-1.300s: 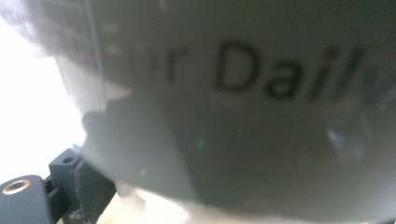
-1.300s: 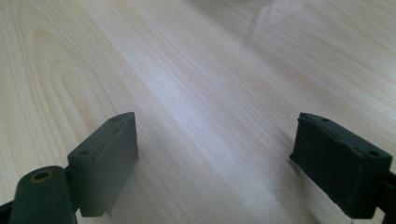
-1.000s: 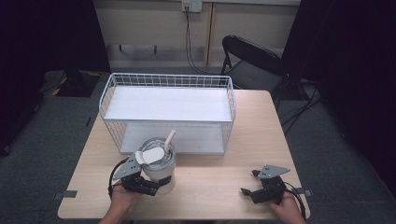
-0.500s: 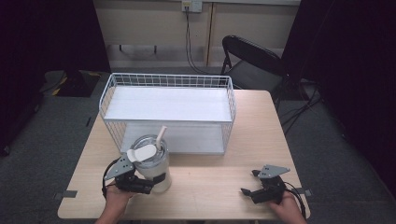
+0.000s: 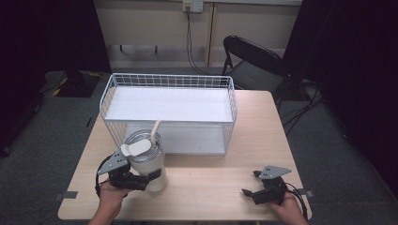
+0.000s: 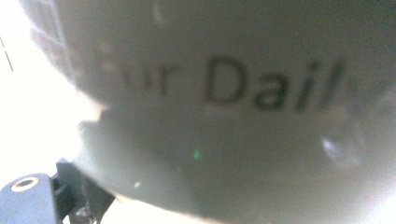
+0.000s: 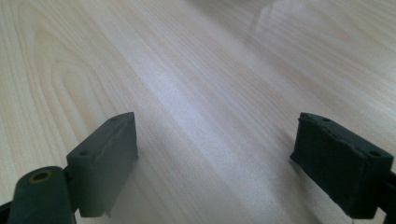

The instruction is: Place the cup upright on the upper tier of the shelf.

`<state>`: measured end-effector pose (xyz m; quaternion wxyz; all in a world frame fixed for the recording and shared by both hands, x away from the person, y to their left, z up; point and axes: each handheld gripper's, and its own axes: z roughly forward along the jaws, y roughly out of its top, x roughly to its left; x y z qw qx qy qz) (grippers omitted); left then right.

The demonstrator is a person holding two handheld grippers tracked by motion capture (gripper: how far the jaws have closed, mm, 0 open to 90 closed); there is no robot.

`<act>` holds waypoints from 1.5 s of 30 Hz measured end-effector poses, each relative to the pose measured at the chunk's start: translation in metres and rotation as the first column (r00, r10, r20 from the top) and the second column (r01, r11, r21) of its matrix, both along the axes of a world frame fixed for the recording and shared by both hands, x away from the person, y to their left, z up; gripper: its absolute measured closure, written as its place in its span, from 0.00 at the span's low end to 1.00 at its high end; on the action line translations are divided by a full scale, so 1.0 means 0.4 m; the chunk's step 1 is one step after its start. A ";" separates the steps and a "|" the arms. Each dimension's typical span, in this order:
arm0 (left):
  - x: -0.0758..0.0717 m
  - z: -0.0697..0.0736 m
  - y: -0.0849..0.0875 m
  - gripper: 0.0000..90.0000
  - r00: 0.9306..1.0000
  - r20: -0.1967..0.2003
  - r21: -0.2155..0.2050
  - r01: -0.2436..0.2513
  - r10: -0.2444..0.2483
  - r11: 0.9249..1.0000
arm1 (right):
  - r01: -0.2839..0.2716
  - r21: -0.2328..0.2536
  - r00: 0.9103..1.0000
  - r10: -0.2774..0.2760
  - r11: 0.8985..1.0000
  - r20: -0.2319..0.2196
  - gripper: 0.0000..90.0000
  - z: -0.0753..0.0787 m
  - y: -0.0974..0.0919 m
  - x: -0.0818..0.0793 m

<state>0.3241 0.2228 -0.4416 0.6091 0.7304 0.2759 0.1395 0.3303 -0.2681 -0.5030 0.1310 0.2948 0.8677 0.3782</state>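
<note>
A clear glass jar (image 5: pixel 143 161) with a white lid and a white straw stands at the front left of the wooden table (image 5: pixel 211 173). My left gripper (image 5: pixel 148 180) is shut on the jar's lower part, held by a hand coming in from the bottom edge. In the left gripper view the jar (image 6: pixel 224 116) sits very close, with blurred dark lettering across it and one black finger (image 6: pixel 70 186) at the lower left. My right gripper (image 5: pixel 249 192) rests low at the front right, open. In the right gripper view that gripper (image 7: pixel 215 158) has only bare wood between its fingers.
A white wire rack (image 5: pixel 169 82) with an upper and a lower shelf stands across the back middle of the table, just behind the jar. A black folding chair (image 5: pixel 253 61) sits beyond the table's far right corner. Bare tabletop lies between the two grippers.
The left gripper and the jar have shifted a little to the left. The right gripper has stayed where it was.
</note>
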 end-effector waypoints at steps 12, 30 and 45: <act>0.019 0.051 0.005 0.10 1.000 -0.007 0.010 -0.005 0.005 1.000 | 0.002 0.000 1.000 -0.002 1.000 0.000 0.15 0.000 0.000 0.000; 0.049 0.153 0.004 0.10 1.000 -0.017 0.028 0.011 -0.011 1.000 | 0.002 0.000 1.000 -0.002 1.000 -0.001 0.15 0.000 0.000 0.000; 0.058 0.241 0.002 0.10 1.000 -0.015 0.032 0.023 -0.022 0.999 | 0.000 0.001 1.000 0.000 1.000 -0.002 0.14 0.000 0.002 0.002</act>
